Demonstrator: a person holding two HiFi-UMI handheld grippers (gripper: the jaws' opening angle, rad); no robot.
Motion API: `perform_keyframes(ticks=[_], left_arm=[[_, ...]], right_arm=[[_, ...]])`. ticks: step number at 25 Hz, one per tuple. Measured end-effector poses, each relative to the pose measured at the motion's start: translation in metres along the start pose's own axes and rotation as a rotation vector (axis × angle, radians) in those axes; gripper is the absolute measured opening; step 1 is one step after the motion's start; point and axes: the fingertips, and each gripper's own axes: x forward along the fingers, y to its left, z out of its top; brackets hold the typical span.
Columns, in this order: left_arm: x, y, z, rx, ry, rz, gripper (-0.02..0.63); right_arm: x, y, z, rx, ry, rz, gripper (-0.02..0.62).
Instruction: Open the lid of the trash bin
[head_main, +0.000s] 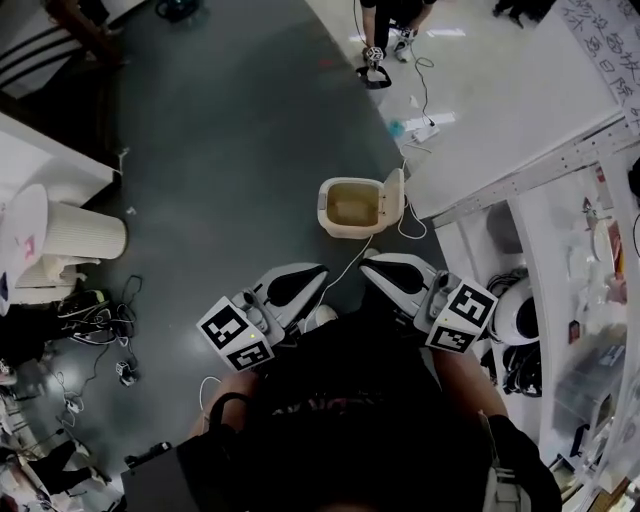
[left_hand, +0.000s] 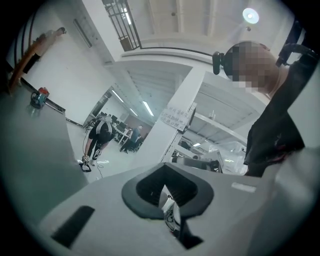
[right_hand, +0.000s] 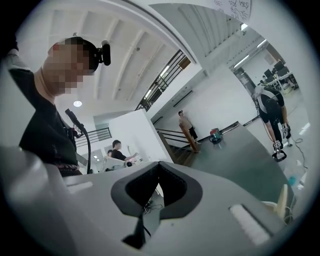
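— Closest to the lens in the head view is the wearer's dark shirt (head_main: 340, 400). What sits just past it?

— Both tools, held close against the chest. The left gripper (head_main: 300, 280) and right gripper (head_main: 385, 272) aim their tips toward the trash bin (head_main: 324, 206), which stands on the grey floor (head_main: 230, 130) ahead, well apart from them. Its lid (head_main: 394, 195) stands upright at the bin's right side and the inside shows, so I judge the job done and the tongs kept out of its way.

— Anything in the path?

— A white cable (head_main: 352, 262) lies on the floor between the bin and the two tools. A ribbed white tub (head_main: 85, 232) stands far off to the left. Nothing touches the bin.

— And the left gripper view?

— Jaws clenched together with nothing in them, looking level across the hall at a white pillar (left_hand: 175, 120) and a standing person (left_hand: 97, 137). No bin shows there.

— The right gripper view?

— Its jaws meet as well, and they are empty. Beyond them is a staircase (right_hand: 175, 145) with someone beside it. A cream edge at the lower right may be the bin, but too little shows to be sure.
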Motion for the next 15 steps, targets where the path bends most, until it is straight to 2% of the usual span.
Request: perform_keyframes(ticks=[4,10,15], left_arm=[[-0.008,-0.009,0.000,0.004,-0.007,0.023,0.002],[-0.020,-0.041,-0.006,-0.018,-0.024,-0.045,0.003],[-0.017,-0.054,-0.014,-0.011,-0.006,-0.061,0.003]], right_arm=[[-0.006,0.023,-0.005,-0.018,-0.006,-0.002,0.008],[-0.017,0.053,-0.020,-0.034,0.017,-0.014,0.008],[-0.028,0.061,-0.026,-0.036,0.021,-0.021,0.008]])
